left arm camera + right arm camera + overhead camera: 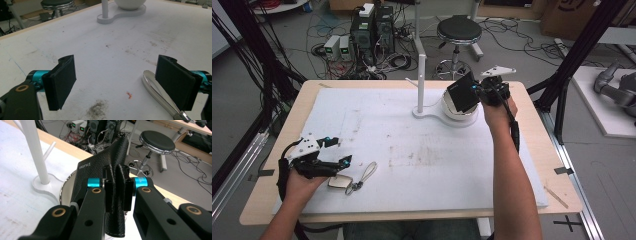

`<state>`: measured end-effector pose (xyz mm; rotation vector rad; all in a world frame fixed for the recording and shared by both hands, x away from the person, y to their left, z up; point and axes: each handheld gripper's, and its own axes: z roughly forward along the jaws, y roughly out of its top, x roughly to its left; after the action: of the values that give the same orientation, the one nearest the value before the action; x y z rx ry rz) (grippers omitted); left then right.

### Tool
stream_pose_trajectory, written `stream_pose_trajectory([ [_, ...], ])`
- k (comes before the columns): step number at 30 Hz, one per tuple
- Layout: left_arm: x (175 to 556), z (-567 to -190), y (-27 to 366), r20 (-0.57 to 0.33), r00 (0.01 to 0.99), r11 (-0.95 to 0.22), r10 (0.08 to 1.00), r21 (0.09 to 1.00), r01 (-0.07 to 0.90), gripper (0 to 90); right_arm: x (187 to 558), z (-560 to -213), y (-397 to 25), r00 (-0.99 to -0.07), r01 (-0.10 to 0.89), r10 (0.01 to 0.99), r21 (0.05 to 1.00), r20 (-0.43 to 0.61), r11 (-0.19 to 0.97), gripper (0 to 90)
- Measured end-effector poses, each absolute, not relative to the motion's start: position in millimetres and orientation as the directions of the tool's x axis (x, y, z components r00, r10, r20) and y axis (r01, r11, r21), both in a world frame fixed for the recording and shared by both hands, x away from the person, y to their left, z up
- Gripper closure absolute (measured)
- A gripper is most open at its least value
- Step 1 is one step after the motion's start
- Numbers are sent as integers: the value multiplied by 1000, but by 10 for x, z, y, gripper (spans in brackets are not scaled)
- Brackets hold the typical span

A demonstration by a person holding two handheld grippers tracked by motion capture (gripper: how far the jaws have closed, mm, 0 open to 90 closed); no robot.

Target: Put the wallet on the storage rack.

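Holding a black leather wallet [463,93] over the white bowl [458,114] at one o'clock, the right tongs [477,89] are clamping it; the left tongs [341,151] are gaping wide beside a metal key fob [340,182], untouched.

Black textured leather wallet [463,93] [100,167], tilted on edge above the white bowl [452,112].

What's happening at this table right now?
A person works with a gripper in each hand. The right gripper is clamped on a black leather wallet, holding it over a white bowl on a white stand at the far side of the white mat. The left gripper is open, low over the near left of the mat, beside a small silver item with a loop strap.
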<state>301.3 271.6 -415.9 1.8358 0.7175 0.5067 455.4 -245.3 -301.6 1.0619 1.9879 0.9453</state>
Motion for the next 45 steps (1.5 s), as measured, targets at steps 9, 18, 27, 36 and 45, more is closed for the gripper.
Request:
stream_pose_trajectory([
  [9, 3011, -4159, 2715, 12, 732, -271, 682, 933, 237, 169, 4578, -3142, -2444, -410, 387, 880, 827, -242, 408, 855],
  [18, 3005, -4154, 2711, 14, 730, -272, 683, 933, 236, 169, 4586, -3159, -2391, -387, 388, 878, 814, -282, 432, 855],
  [27, 3011, -4158, 2713, 10, 732, -268, 682, 934, 237, 169, 4615, -3198, -2327, -380, 377, 869, 804, -318, 460, 855],
  [36, 3007, -4154, 2713, 11, 732, -269, 681, 934, 235, 169, 4672, -3328, -2260, -373, 421, 894, 813, -250, 403, 753],
  [45, 3010, -4156, 2702, 12, 737, -272, 676, 933, 235, 169, 4523, -3175, -2454, -361, 461, 918, 823, -167, 331, 409],
])
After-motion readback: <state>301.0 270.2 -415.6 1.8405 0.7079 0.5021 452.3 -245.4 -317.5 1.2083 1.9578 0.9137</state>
